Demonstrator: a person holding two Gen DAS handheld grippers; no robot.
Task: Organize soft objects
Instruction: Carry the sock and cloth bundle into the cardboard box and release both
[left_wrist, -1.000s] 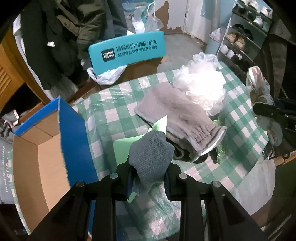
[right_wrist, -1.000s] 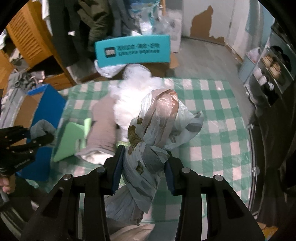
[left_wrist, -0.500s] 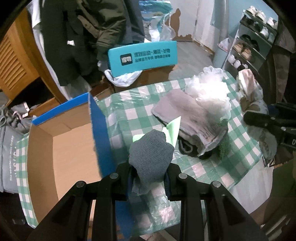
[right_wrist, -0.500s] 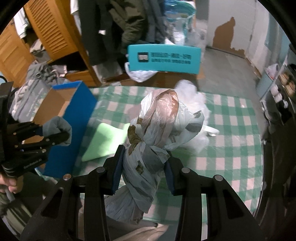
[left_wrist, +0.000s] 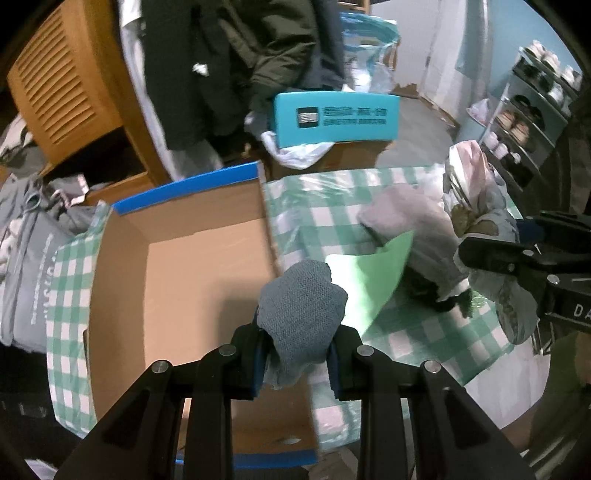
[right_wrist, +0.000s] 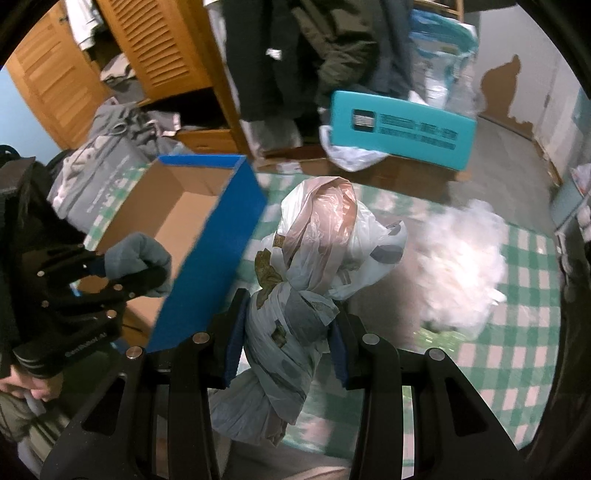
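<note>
My left gripper (left_wrist: 295, 354) is shut on a grey knitted cloth (left_wrist: 301, 314) and holds it above the right part of the open blue-sided cardboard box (left_wrist: 192, 266). It also shows in the right wrist view (right_wrist: 140, 273). My right gripper (right_wrist: 286, 350) is shut on a knotted bundle of plastic bags (right_wrist: 314, 266), held above the checked table just right of the box (right_wrist: 214, 258). The bundle also shows in the left wrist view (left_wrist: 476, 192). A grey towel (left_wrist: 410, 218), a green sheet (left_wrist: 369, 273) and a white mesh puff (right_wrist: 461, 258) lie on the table.
The table has a green-and-white checked cover (left_wrist: 325, 206). A teal box (left_wrist: 336, 118) stands behind it on a cardboard carton. Dark coats (left_wrist: 240, 55) hang behind. A wooden louvred cabinet (left_wrist: 62, 92) and a pile of grey clothes (left_wrist: 33, 221) are at the left.
Both grippers have moved left towards the box. My left gripper with the grey cloth now hangs over the box's inside. The plastic bundle has come close beside the box's blue wall.
</note>
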